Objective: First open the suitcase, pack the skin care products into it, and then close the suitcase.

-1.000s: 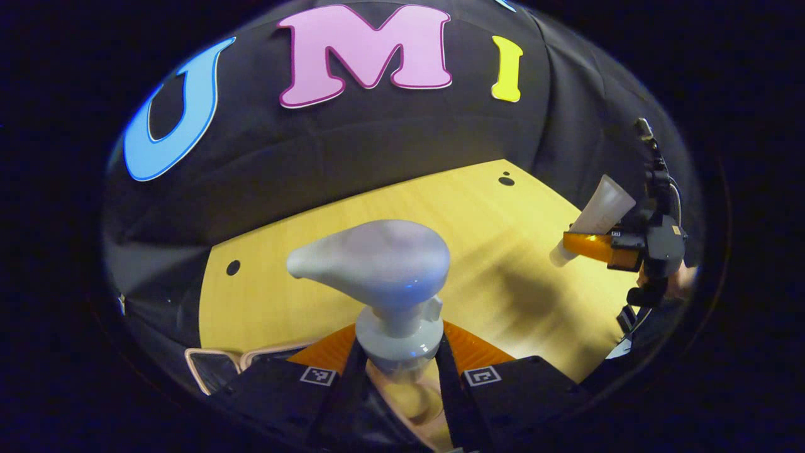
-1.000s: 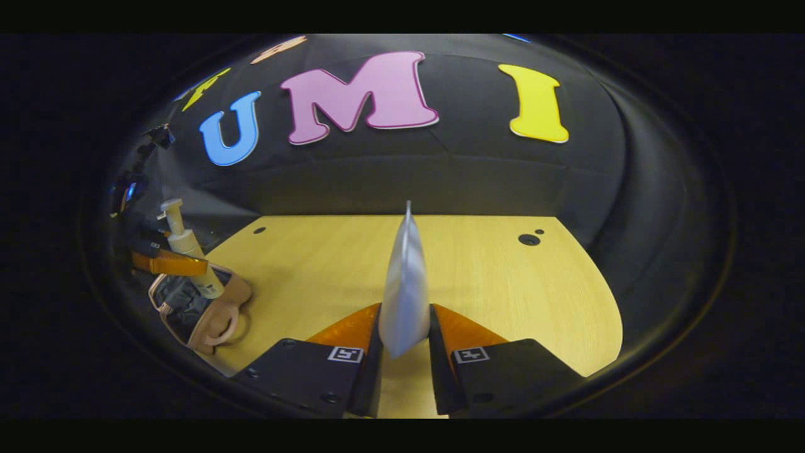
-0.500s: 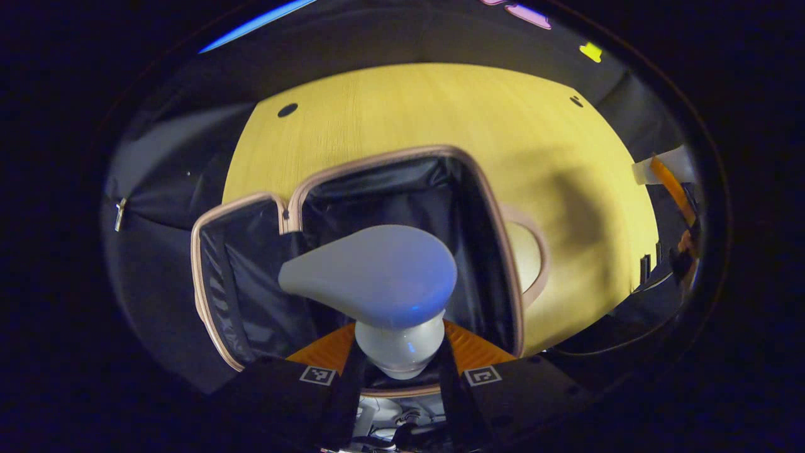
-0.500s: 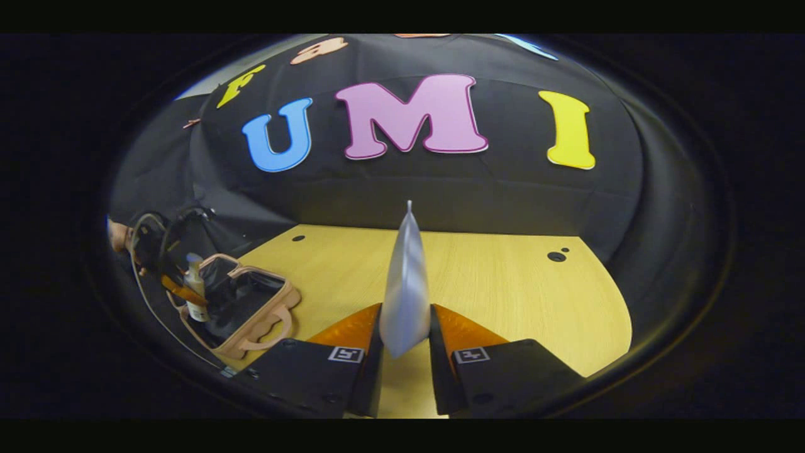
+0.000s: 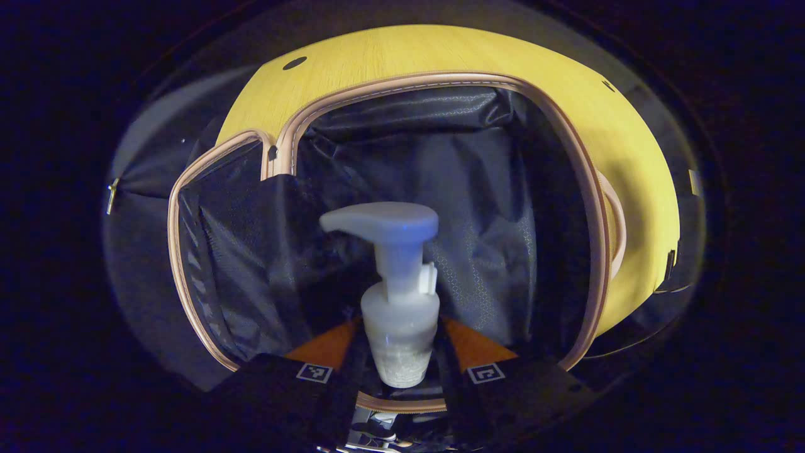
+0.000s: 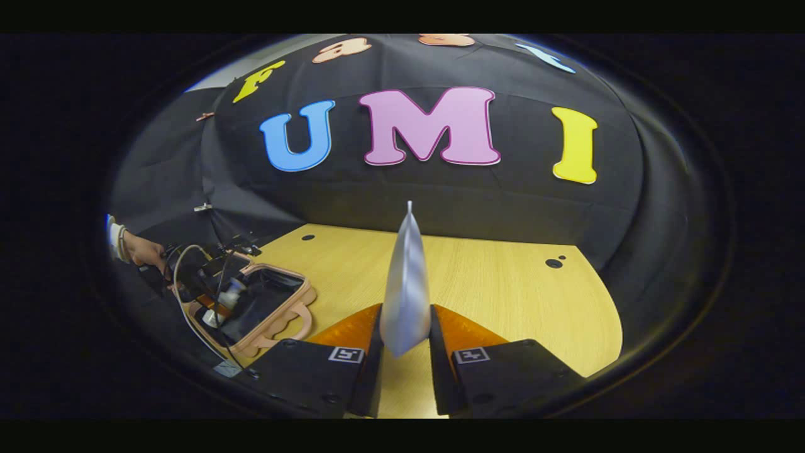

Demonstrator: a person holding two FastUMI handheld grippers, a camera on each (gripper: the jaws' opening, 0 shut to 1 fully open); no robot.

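Left tool [image 5: 400, 352]: in the left gripper view it's clamped on the neck of the pump bottle [image 5: 397, 296], nozzle leaning left, hanging over the open suitcase [image 5: 585, 207].
Suitcase lining: dark, loose, crumpled; lid flap lies open to the left.
Best move here: I'd lower the bottle well inside the pink rim before letting go, so it doesn't tip out.
Right tool [image 6: 405, 349]: in the right gripper view it's pinching a flat silver tube [image 6: 405, 283], edge-on, above the counter [image 6: 503, 296].
Suitcase from this side: [image 6: 295, 308] far left, well apart.
Tube: it waits its turn, I reckon.
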